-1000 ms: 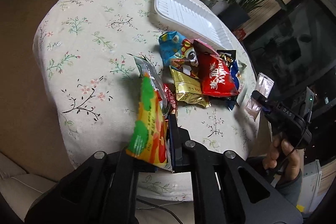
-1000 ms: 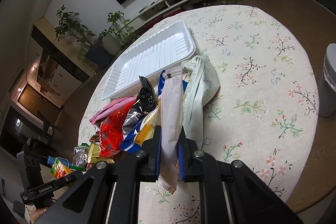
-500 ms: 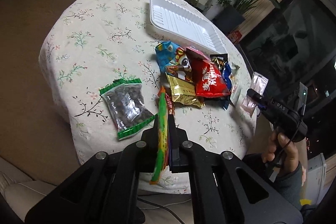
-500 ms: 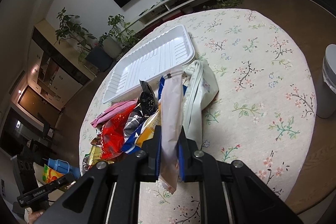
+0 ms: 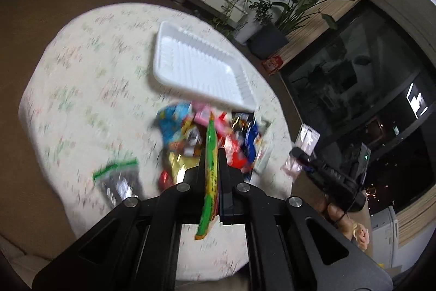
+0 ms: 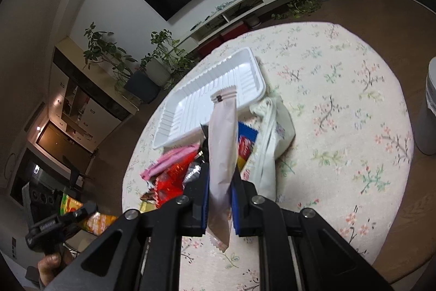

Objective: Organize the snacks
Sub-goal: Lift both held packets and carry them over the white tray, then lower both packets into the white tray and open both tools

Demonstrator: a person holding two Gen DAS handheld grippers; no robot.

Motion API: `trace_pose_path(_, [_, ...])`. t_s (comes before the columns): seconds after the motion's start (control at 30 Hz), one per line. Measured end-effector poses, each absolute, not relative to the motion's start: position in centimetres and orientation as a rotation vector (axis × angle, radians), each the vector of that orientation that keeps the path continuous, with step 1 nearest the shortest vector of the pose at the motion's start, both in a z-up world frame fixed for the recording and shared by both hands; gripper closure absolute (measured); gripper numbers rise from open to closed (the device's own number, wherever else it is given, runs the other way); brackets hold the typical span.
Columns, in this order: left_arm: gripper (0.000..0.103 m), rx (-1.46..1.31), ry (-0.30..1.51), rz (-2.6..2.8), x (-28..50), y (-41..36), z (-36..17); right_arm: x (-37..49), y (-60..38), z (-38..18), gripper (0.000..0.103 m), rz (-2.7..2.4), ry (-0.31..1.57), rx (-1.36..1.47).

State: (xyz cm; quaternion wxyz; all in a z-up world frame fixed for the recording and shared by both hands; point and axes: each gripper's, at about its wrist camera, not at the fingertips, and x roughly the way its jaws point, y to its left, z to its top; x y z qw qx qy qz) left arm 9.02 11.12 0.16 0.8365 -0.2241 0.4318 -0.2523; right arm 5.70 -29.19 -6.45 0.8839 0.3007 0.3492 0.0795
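Two grippers up over a round table (image 6: 354,127) with a floral cloth, each clamped on one packet. Left gripper (image 5: 212,168) pinches a thin green-and-yellow packet (image 5: 210,168) edge-on between its jaws; packet stands upright, its lower end hanging below the jaws; print too blurred to read. Right gripper (image 6: 220,182) is closed on a pale pink sachet (image 6: 222,154), upright, crimped top with a small dark mark, no legible text. White ribbed tray (image 5: 199,67) lies on the far half of the table, nothing in it; its near long edge sits just beside the snack pile (image 5: 207,132). Pile is a jumble of blue, red, pink and gold wrappers, overlapping; left view is motion-blurred, no brand readable. Right view shows a red packet (image 6: 171,179) and a white plastic bag (image 6: 269,138) touching the pile's right side; print on the bag too small to read. A clear bag with green trim (image 5: 120,176) lies apart from the pile, near the table's left edge in the left view. Cloth is bare across the right half in the right view and left of the tray in the left view. Some lettering shows on each opposite gripper body, not fully legible. Grey bin (image 6: 427,111) stands off the table's right edge.
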Motion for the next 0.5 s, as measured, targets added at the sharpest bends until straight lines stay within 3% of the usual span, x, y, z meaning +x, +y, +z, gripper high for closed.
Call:
trace_pose_path(0.23, [0.1,-0.391,0.859,-0.593,18.3,6.2,5.2,11.2,-29.8,-0.7,0.088,0.234,0.719,0.542])
trace_pose_path(0.5, [0.1,-0.254,1.025,-0.586,30.7,1.3,4.3,21.8,-28.5,0.5,0.088,0.31,0.841,0.418])
